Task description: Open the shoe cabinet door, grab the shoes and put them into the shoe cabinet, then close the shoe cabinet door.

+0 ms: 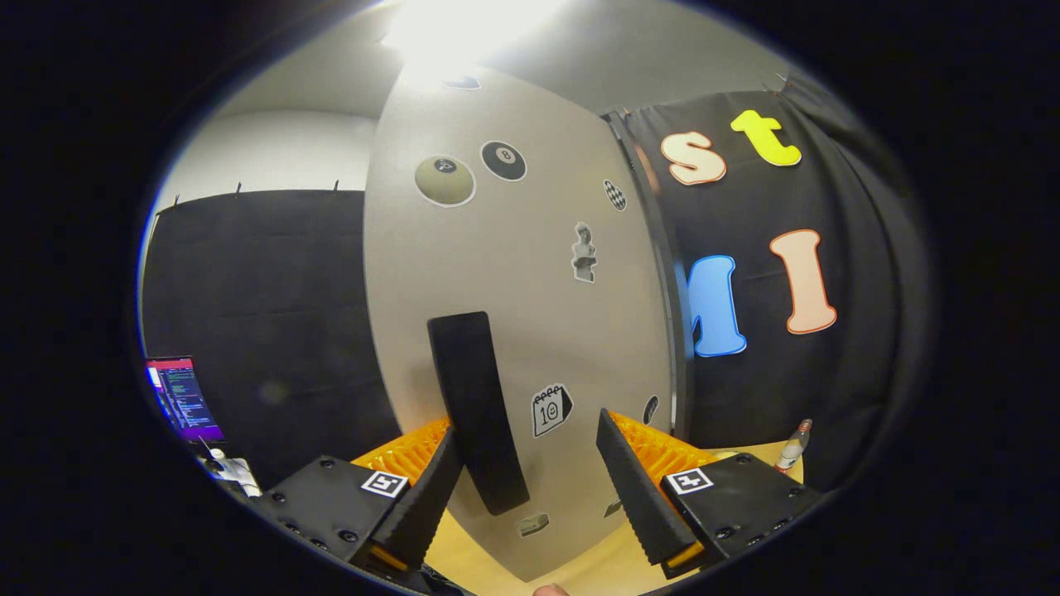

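The shoe cabinet door [513, 273] is a tall pale grey panel with stickers, standing right in front of me and swung so I see it at an angle. A long black handle [476, 406] runs down its lower part. My gripper [530, 488] is open. The handle lies between the fingers, close against the left finger [426, 505], while the right finger [642, 497] stands apart from it. Neither finger visibly presses on the handle.
A light wooden table top [580, 571] lies under the door's lower end. A small bottle [793, 447] stands on it to the right. A lit screen [184, 397] and a white object [232, 472] sit far left against the black cloth wall.
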A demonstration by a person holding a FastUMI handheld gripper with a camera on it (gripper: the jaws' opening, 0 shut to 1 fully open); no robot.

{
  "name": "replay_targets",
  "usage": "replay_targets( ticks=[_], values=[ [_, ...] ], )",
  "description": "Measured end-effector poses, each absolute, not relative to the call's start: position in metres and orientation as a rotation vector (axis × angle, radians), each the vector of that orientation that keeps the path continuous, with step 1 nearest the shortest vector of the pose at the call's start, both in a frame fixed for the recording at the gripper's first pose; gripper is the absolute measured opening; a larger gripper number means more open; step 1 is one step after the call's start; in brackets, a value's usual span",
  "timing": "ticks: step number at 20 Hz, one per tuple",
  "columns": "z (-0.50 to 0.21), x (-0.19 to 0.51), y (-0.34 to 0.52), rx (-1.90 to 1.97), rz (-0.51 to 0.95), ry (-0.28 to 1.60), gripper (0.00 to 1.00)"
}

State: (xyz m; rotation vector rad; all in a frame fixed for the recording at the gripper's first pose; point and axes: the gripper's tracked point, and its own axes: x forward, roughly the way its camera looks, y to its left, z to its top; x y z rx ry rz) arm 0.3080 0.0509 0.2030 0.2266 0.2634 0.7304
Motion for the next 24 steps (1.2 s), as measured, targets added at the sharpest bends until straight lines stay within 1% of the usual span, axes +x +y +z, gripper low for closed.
replay_targets(
  ticks=[8,14,19,24],
  values=[
    [0.202,0.323,0.13,0.161,0.72,0.226,0.97],
    [0.183,0.346,0.198,0.192,0.709,0.259,0.97],
    [0.176,0.38,0.241,0.16,0.605,0.223,0.99],
    [0.183,0.389,0.253,0.066,0.486,0.141,0.97]
  ],
)
